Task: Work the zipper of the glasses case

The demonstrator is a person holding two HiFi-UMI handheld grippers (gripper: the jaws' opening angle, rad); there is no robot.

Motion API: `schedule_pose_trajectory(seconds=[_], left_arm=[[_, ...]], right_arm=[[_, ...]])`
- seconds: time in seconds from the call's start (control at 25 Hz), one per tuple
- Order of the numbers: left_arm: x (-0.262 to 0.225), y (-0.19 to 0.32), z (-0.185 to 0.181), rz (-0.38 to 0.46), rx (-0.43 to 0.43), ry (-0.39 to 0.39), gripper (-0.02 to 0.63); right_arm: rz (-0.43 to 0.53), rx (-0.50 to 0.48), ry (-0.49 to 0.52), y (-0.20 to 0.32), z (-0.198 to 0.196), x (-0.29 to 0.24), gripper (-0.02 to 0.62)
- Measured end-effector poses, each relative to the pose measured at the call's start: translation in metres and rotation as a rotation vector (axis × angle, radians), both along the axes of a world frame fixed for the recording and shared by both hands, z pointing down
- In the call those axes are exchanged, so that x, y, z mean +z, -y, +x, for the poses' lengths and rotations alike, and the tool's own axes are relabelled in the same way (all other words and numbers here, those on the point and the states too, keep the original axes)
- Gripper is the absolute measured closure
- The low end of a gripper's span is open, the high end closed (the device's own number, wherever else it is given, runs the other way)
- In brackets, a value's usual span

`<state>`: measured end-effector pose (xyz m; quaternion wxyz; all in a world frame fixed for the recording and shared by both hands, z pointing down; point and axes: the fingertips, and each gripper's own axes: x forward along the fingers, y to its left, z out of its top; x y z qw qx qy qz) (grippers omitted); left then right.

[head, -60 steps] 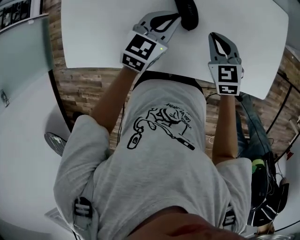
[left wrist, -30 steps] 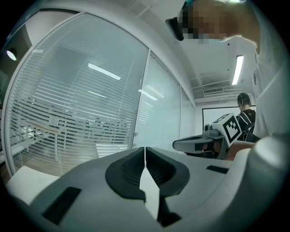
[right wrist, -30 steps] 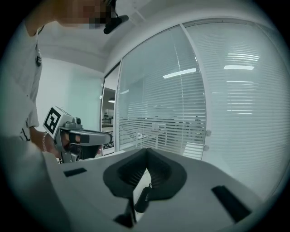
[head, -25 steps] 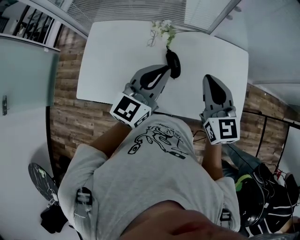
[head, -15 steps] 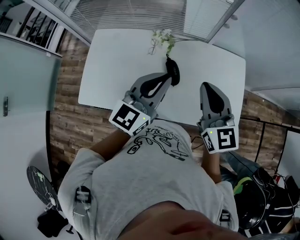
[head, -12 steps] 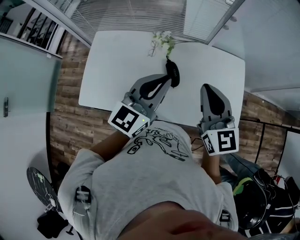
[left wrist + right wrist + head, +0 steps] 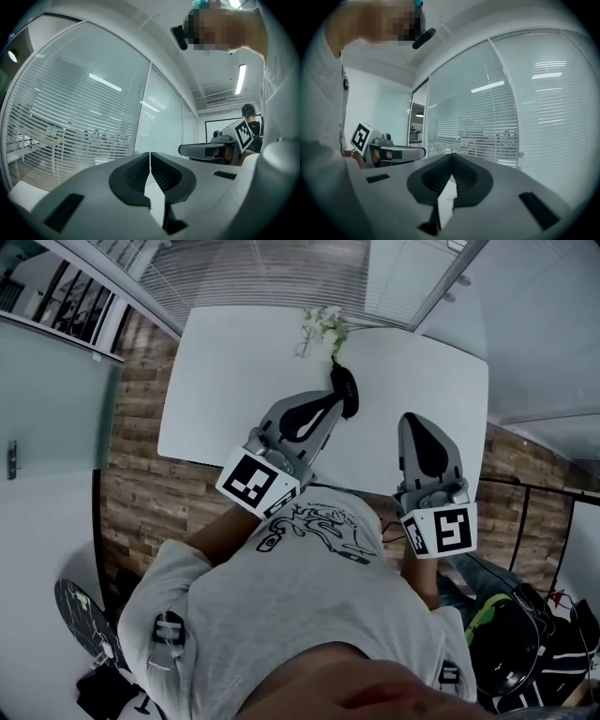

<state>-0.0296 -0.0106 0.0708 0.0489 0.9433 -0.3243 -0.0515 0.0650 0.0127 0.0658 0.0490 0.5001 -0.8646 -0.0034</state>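
While both grippers hang over the near part of the white table (image 7: 225, 371), neither has hold of anything: the left gripper (image 7: 330, 401) shows its jaws pressed together on nothing in its own view; the right gripper (image 7: 411, 418) likewise, tips meeting, empty. Just past the left gripper's tip lies the black glasses case (image 7: 346, 390), so close in the head view that touching or merely beside cannot be told; its long axis runs away from the person, toward the far edge. The left is plainly nearer; the right stands apart, off to the case's right. The zipper is too small to make out; neither gripper view shows the case, only window blinds (image 7: 70, 117). Beyond the case, at the far edge, stands a sprig of flowers (image 7: 323, 322).
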Motion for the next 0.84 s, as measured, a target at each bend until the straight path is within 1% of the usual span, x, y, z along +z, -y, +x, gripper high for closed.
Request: schedule_pose_trajectory(seconds=[0.4, 0.84], left_arm=[[-0.0005, 0.0017, -0.0047, 0.016, -0.013, 0.013, 0.583], [-0.0058, 0.0019, 0.0031, 0.022, -0.008, 0.009, 0.583]], right_arm=[[0.001, 0.008, -0.009, 0.0006, 0.0027, 0.0009, 0.591], [0.014, 0.003, -0.005, 0.0017, 0.0073, -0.0066, 0.591]])
